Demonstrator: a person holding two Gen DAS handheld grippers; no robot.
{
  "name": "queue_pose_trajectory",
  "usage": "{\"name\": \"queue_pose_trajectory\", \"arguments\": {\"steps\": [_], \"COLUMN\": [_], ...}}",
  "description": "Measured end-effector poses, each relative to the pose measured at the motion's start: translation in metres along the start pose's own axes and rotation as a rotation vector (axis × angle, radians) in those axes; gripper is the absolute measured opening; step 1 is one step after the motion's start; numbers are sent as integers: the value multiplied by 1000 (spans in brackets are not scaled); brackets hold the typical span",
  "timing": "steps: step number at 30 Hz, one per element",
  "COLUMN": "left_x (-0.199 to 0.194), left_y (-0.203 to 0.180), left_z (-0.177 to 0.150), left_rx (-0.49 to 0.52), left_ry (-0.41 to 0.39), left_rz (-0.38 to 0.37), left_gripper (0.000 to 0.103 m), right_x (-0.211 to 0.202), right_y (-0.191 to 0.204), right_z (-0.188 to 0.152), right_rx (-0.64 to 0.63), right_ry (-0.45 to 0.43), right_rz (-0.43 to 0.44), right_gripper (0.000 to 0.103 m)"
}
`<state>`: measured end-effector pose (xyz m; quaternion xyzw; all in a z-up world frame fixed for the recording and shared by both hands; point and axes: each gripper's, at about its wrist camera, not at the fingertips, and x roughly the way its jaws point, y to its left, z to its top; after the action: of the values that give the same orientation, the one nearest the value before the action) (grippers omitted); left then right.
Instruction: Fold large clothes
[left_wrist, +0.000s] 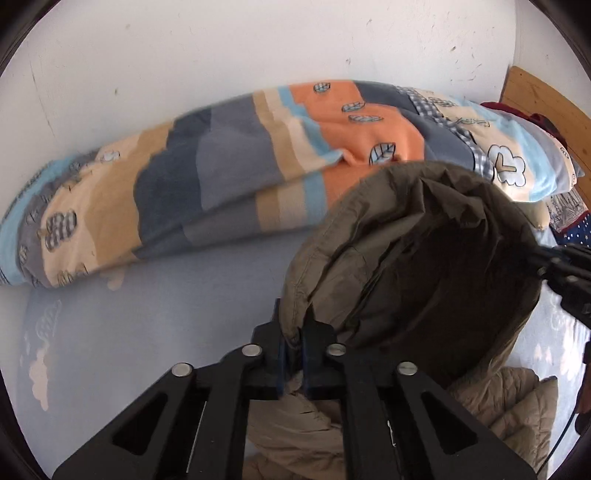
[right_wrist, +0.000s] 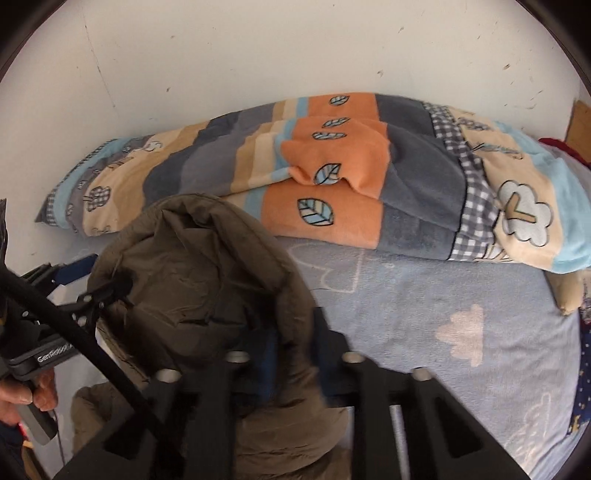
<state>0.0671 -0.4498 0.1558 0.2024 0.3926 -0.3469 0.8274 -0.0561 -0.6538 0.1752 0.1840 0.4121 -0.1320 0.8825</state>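
Left tongs (left_wrist: 293, 350) and right tongs (right_wrist: 291, 354) each clamp the olive jacket (left_wrist: 413, 236), lifted over the bed (right_wrist: 424, 306).

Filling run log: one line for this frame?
left gripper: shut on jacket | right gripper: shut on jacket | jacket: lifted over bed

The coat (left_wrist: 406, 258) hides the near edge of the blanket (left_wrist: 229, 177) in the left wrist view, and its lower part runs off the bottom edge. In the right wrist view the right gripper (right_wrist: 291, 354) is motion-blurred; the coat covers its left finger, so its grip cannot be told. The hand (right_wrist: 22, 391) is cut off at the left edge.
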Motion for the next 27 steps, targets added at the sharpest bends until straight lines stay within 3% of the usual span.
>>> {"name": "queue_pose_trajectory", "arguments": {"steps": [2, 10, 12, 17, 22, 27], "left_x": [-10, -110, -144, -192, -179, -136], "left_y": [-4, -1, -3, -16, -32, -50], "left_z": [-8, -53, -77, -151, -242, -315], "left_rx": [41, 58, 70, 121, 119, 97], "left_ry": [-41, -124, -139, -144, -107, -19], "left_rz": [35, -65, -112, -138, -108, -46], "left_gripper": [6, 6, 6, 6, 8, 13], "right_x": [-9, -85, -111, -170, -183, -134], "right_y": [0, 9, 12, 28, 48, 58], "right_z": [-5, -46, -61, -121, -198, -281], "right_rx": [-1, -62, -71, -111, -181, -172], "right_ry": [-28, -99, -119, -151, -137, 0], "right_rz": [-5, 61, 83, 127, 128, 114], "right_gripper": [11, 9, 9, 9, 9, 10]}}
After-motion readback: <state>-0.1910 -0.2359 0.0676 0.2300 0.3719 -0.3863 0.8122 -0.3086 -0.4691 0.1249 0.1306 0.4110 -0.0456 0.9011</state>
